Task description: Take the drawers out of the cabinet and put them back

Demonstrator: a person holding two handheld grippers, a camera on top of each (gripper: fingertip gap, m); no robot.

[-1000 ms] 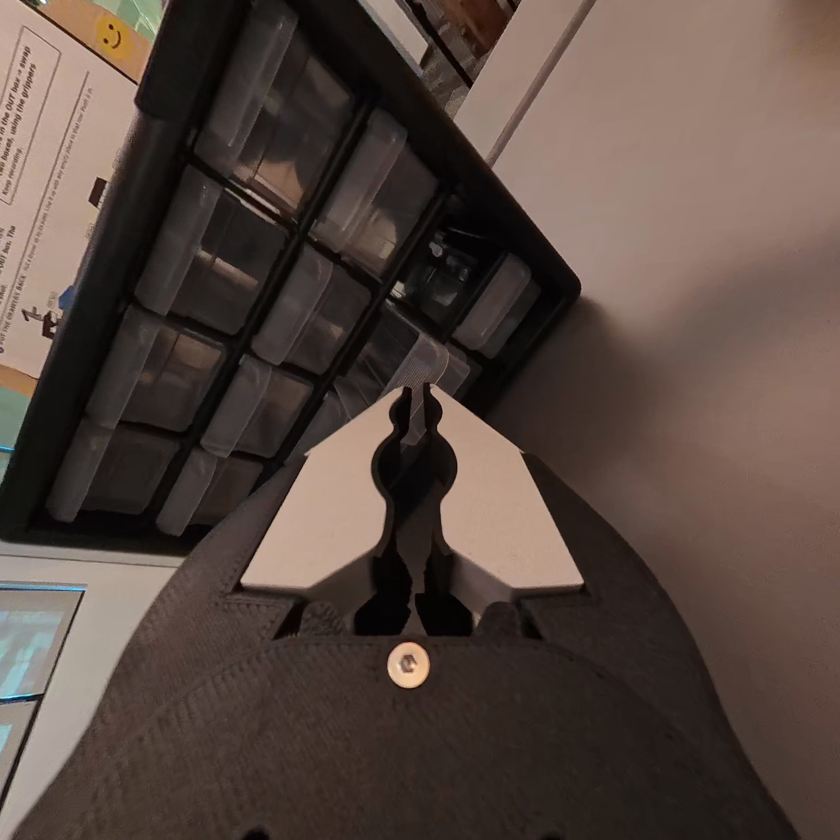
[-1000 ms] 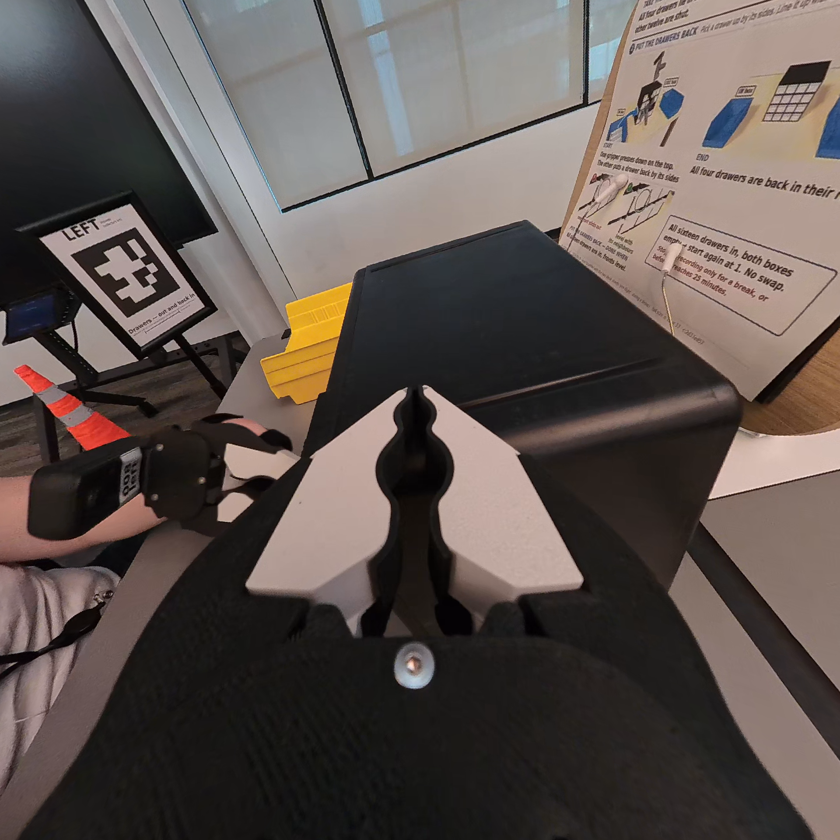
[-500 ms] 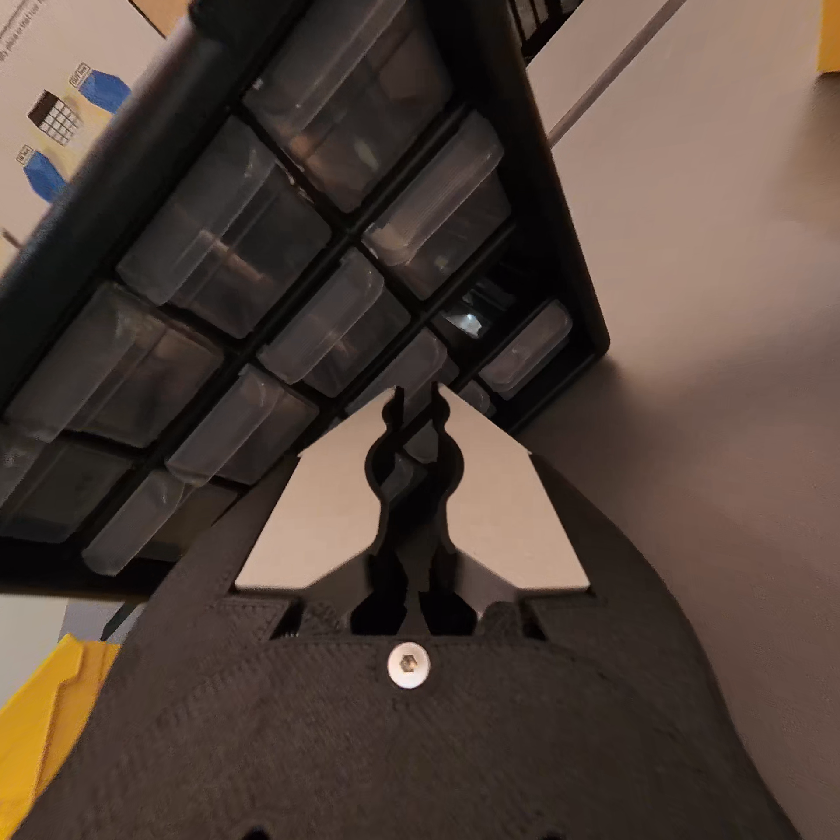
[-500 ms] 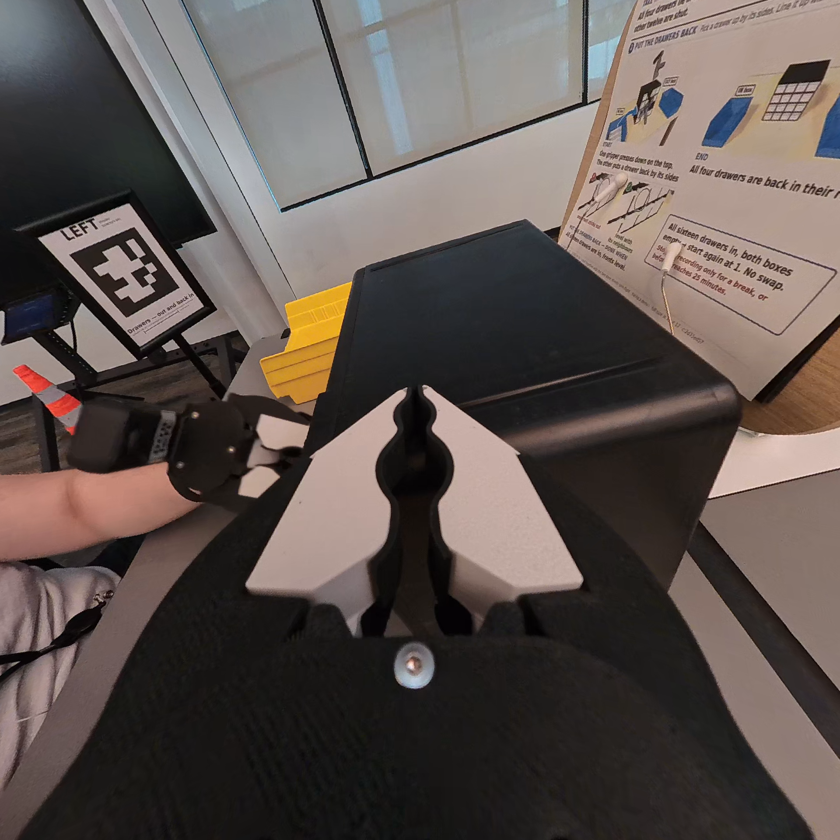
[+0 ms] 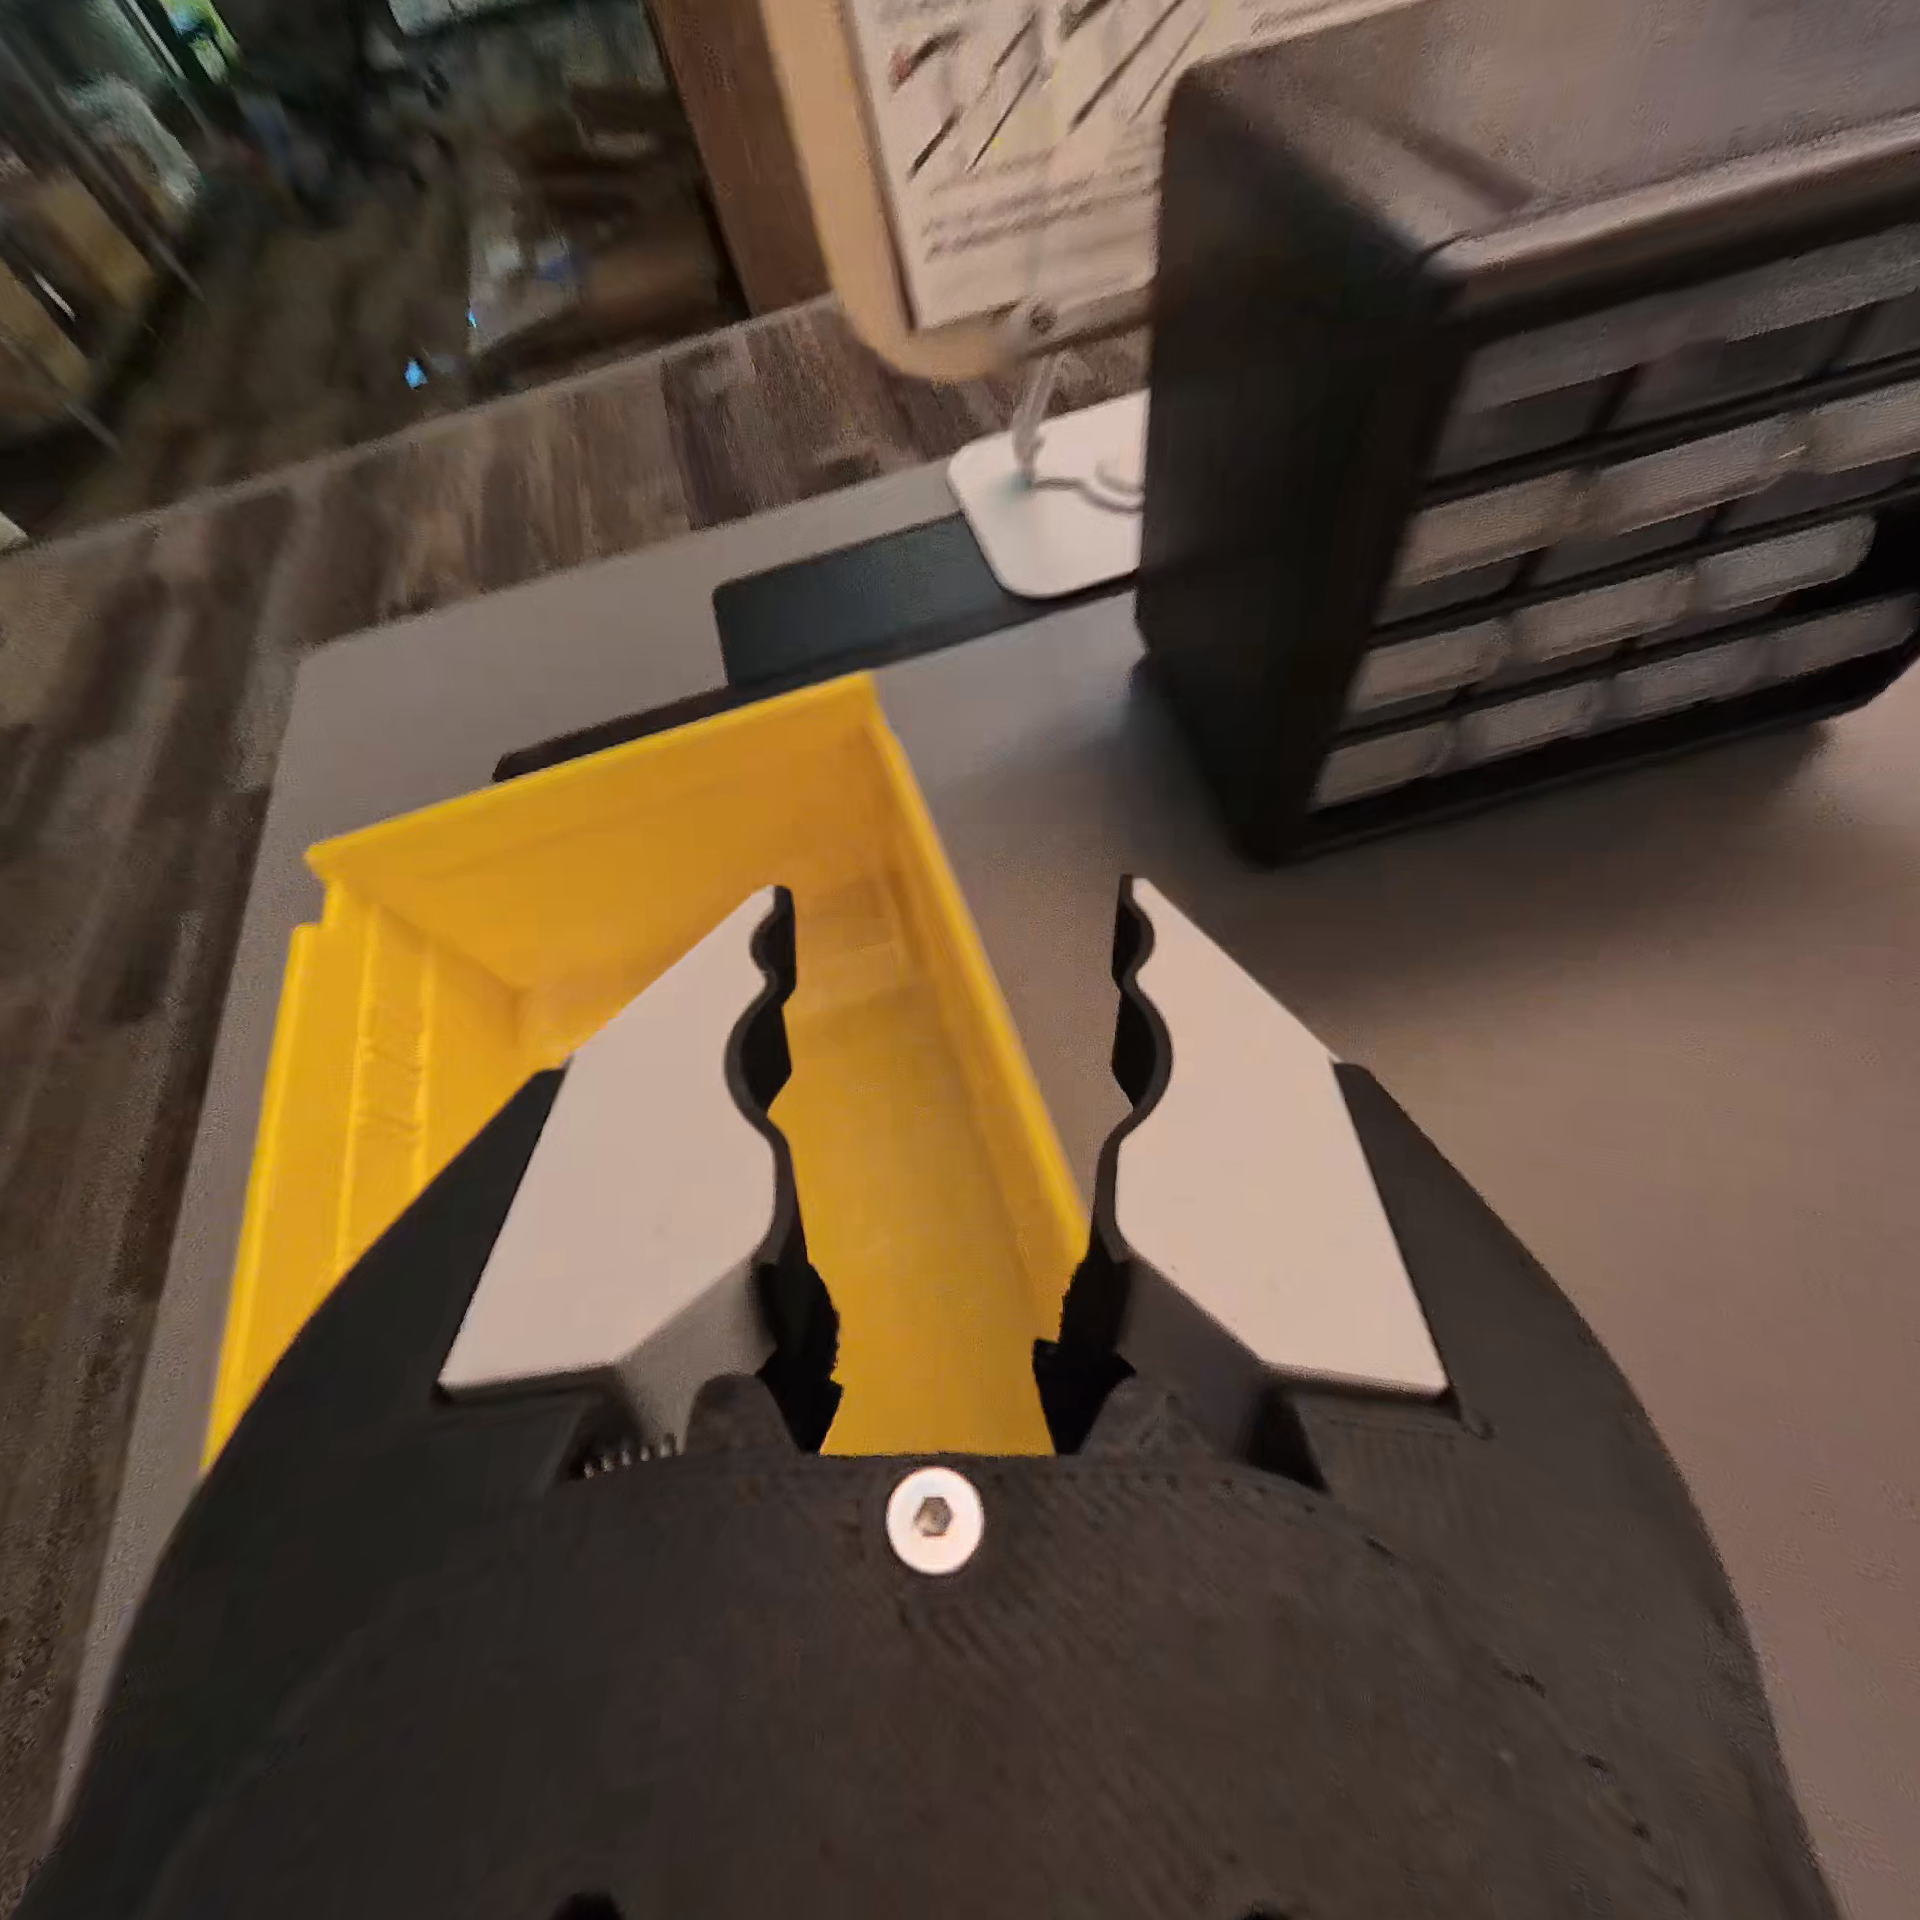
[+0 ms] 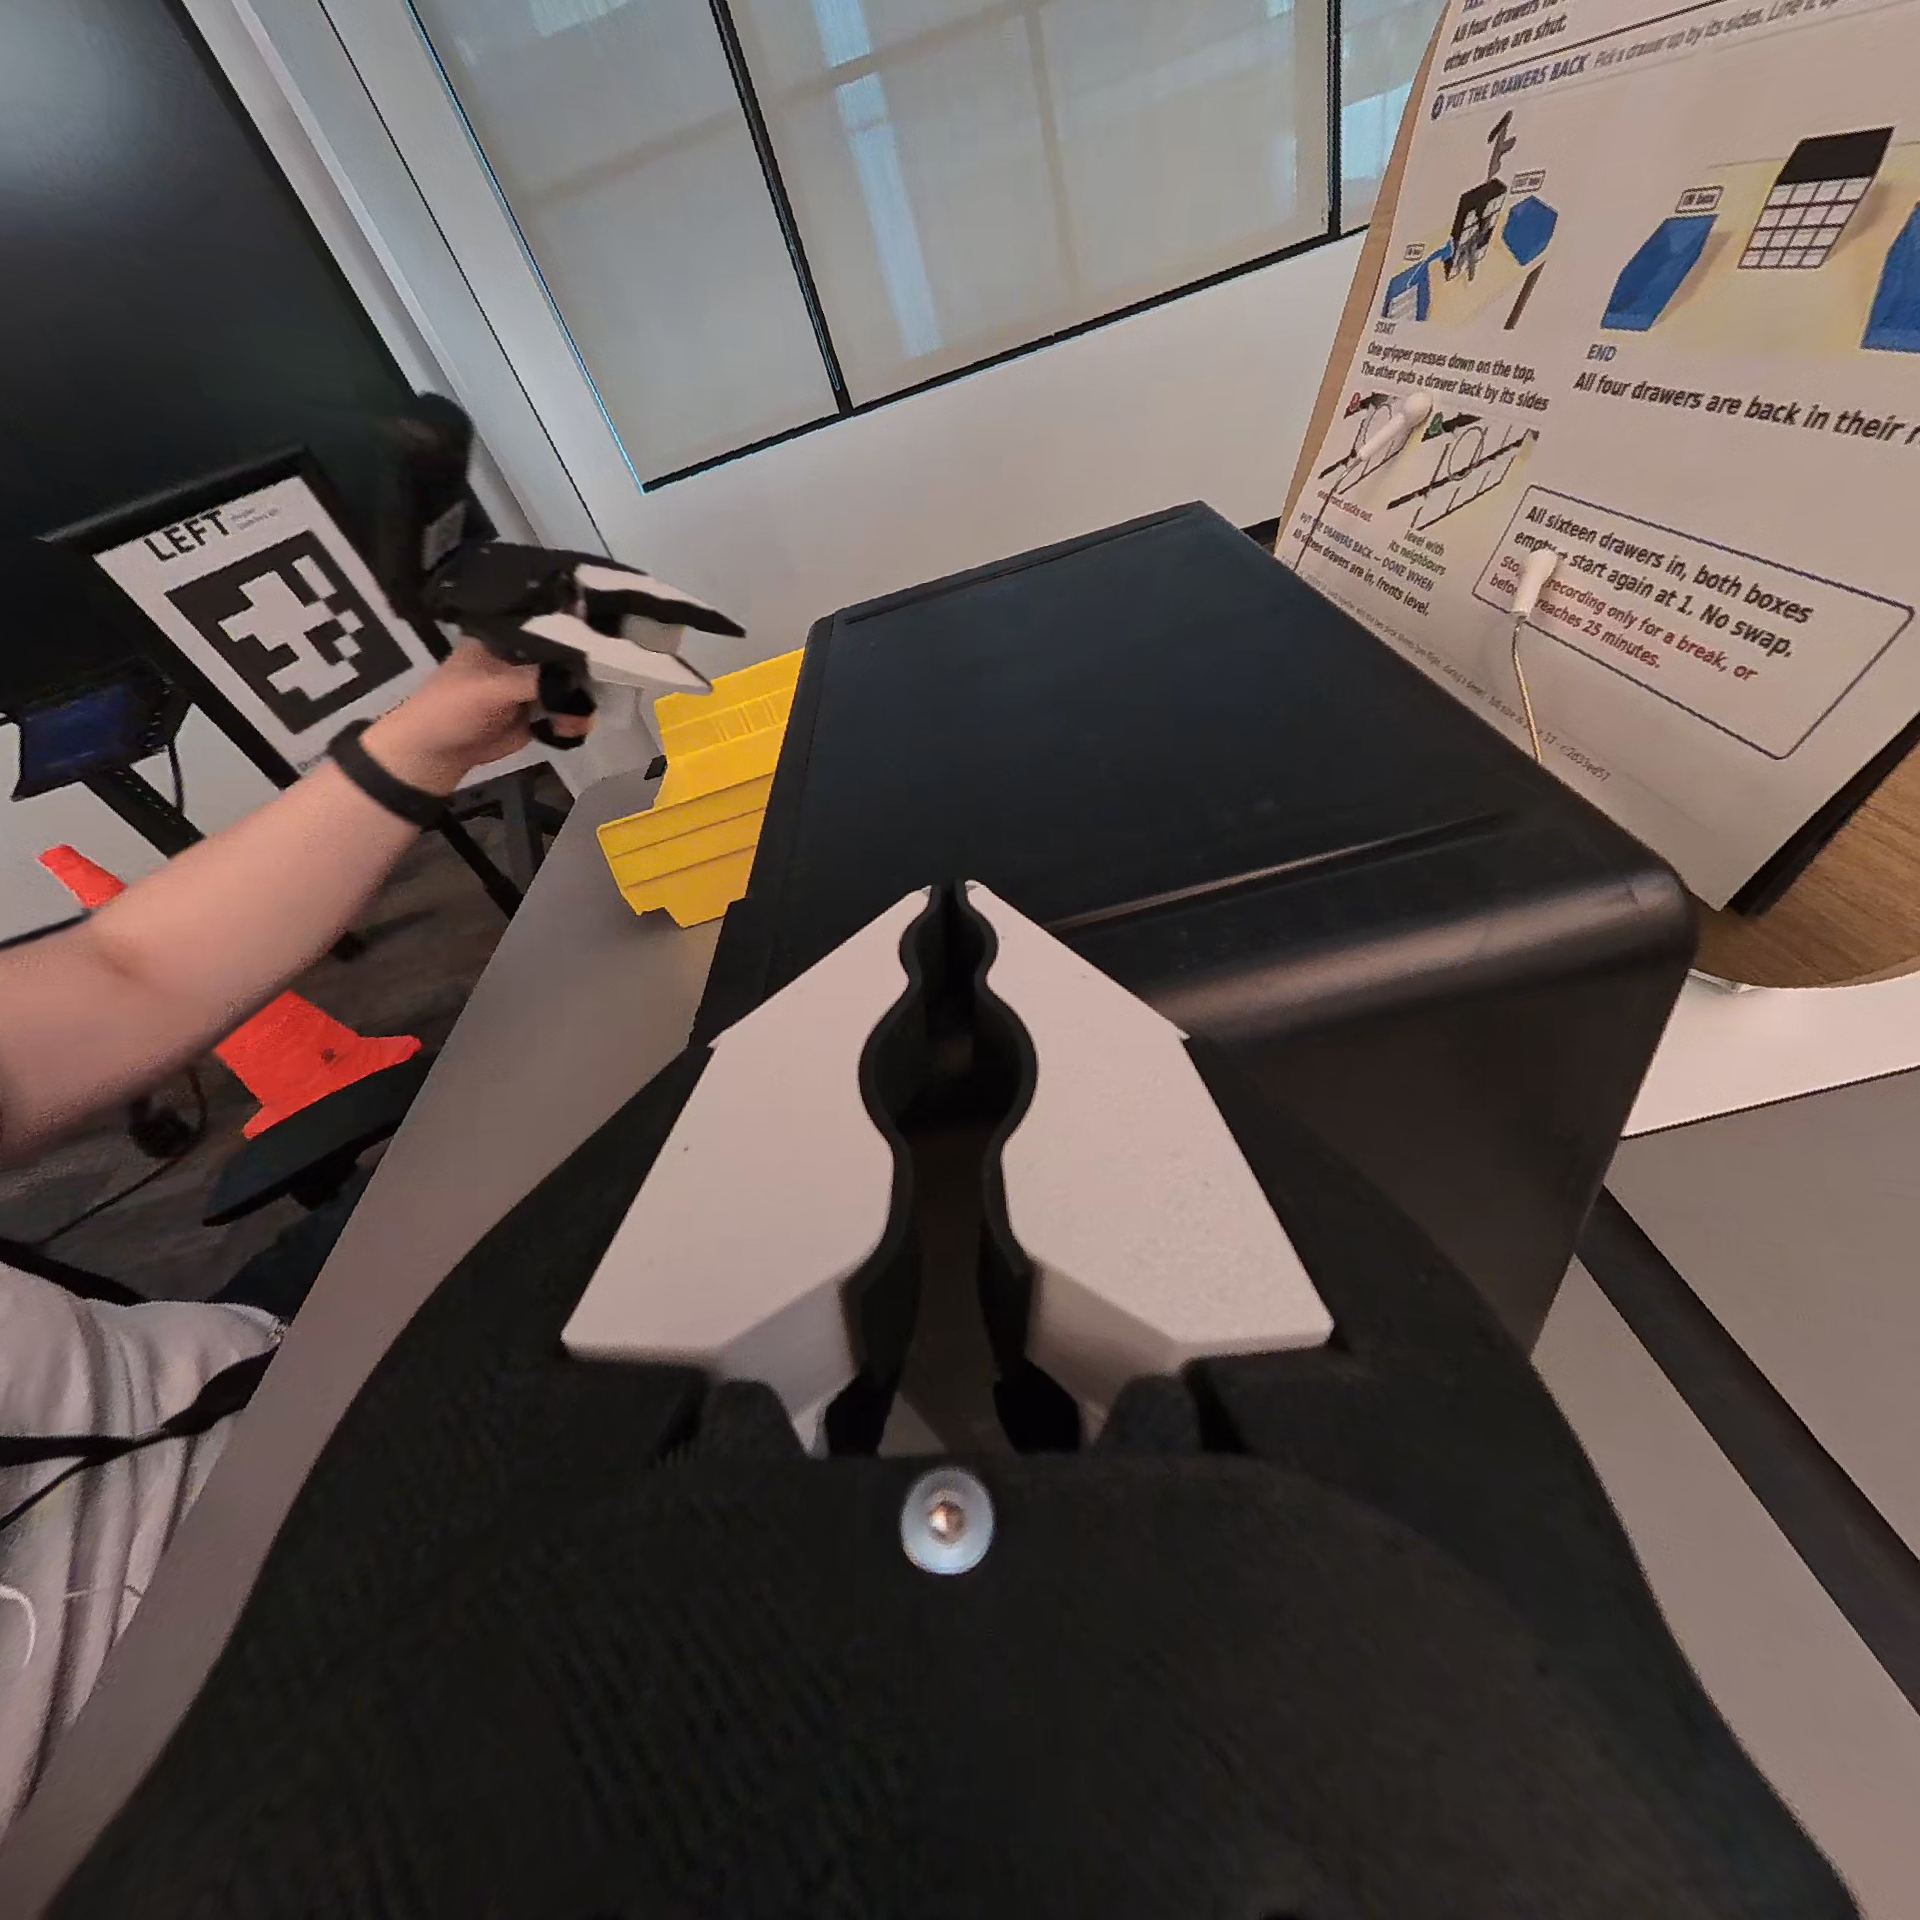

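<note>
Left tool (image 5: 951,904) spread empty above bare yellow bin (image 5: 665,862) | right tool (image 6: 948,896) closed, atop cabinet (image 6: 1143,748) | visible drawers (image 5: 1621,634) seated, removal seemingly pending

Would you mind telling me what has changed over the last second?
The left gripper swung away from the cabinet front to above the yellow bin and opened; no drawer shows between its fingers. The right gripper stayed shut, resting on the cabinet top.

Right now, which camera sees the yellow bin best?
The left wrist view: it looks straight down into the yellow bin, showing nothing inside. The right wrist view catches only the bin's ribbed outer end beside the black cabinet.
</note>
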